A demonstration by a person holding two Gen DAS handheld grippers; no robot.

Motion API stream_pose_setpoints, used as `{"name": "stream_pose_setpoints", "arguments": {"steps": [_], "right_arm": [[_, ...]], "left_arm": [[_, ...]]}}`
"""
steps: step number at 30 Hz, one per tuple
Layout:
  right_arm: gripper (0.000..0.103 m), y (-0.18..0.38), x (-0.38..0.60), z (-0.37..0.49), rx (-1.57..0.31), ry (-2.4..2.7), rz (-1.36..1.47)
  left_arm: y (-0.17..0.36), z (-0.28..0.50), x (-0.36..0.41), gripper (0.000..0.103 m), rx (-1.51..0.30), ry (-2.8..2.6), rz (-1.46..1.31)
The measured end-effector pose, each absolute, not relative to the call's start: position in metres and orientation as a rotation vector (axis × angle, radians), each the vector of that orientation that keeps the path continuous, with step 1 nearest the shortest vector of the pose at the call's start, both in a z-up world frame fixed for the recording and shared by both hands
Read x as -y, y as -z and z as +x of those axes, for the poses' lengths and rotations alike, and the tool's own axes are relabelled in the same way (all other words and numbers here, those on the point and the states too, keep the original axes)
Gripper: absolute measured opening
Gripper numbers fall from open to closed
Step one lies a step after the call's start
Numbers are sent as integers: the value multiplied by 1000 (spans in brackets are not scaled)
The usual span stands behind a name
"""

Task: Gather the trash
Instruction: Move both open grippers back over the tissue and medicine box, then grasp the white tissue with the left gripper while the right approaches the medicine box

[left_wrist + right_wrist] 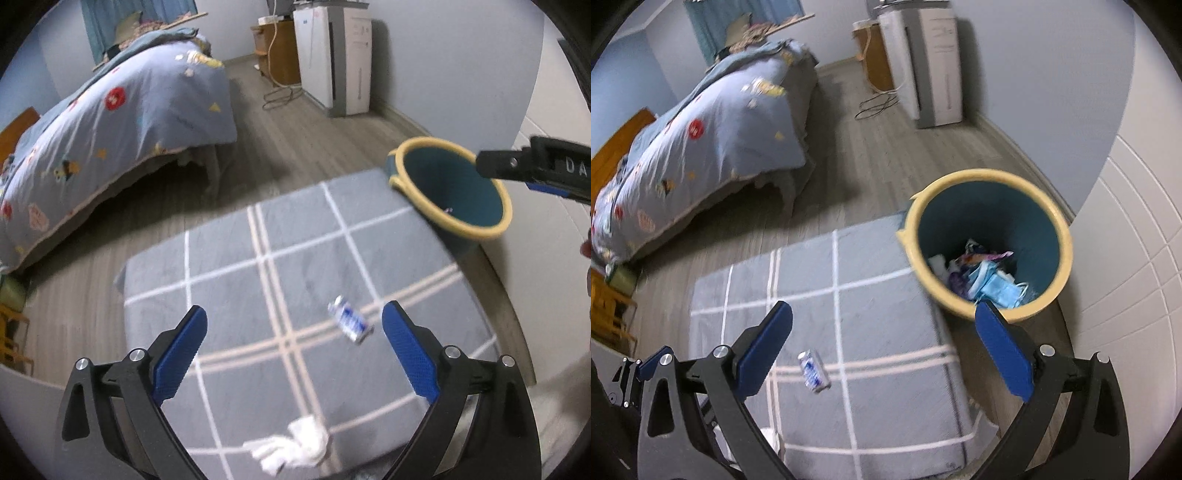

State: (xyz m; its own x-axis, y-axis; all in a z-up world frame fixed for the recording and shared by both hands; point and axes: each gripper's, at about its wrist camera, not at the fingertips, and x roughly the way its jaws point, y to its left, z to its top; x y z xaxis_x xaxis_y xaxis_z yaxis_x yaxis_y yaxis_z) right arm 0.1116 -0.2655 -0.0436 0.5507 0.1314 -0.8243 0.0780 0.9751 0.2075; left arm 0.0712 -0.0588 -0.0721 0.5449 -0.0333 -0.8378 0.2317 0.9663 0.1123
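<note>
A small blue-and-white crushed carton [350, 320] lies on the grey checked rug [229, 266]; it also shows in the right wrist view [813, 371]. A crumpled white tissue [293, 446] lies near the rug's front edge. My left gripper [293, 325] is open and empty above the rug, the carton just inside its right finger. My right gripper [882, 321] is open and empty, above the rug's right side next to the teal bin with yellow rim [988, 240], which holds several scraps. The bin also shows in the left wrist view [452, 188], with the right gripper's body over it.
A bed with a blue patterned quilt [110, 122] stands to the left on the wood floor. A white appliance [336, 55] and a wooden cabinet [282, 48] with loose cables stand at the back wall. A white tiled wall [1137, 277] runs on the right.
</note>
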Motion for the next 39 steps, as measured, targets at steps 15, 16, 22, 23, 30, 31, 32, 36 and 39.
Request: {"name": "stream_pose_setpoints", "arguments": {"steps": [15, 16, 22, 23, 30, 31, 32, 36, 39], "right_arm": [[97, 86, 183, 112, -1122, -87, 166], [97, 86, 183, 112, -1122, -87, 166], [97, 95, 172, 117, -1144, -85, 201], [97, 97, 171, 118, -1150, -82, 192], [97, 115, 176, 125, -1211, -53, 144], [97, 115, 176, 125, -1211, -53, 144], [97, 118, 179, 126, -1216, -44, 141], [97, 120, 181, 127, -1219, -47, 146], [97, 122, 179, 128, -1224, -54, 132]], "left_arm": [[124, 32, -27, 95, -1128, 72, 97], [129, 31, -30, 94, -1149, 79, 84], [161, 23, -9, 81, -1252, 189, 109], [166, 22, -5, 77, -1270, 202, 108], [199, 16, 19, 60, -1379, 262, 109], [203, 14, 23, 57, -1392, 265, 136], [206, 14, 25, 48, -1400, 262, 159], [208, 17, 25, 22, -1398, 249, 197], [201, 27, 18, 8, -1374, 246, 163]]}}
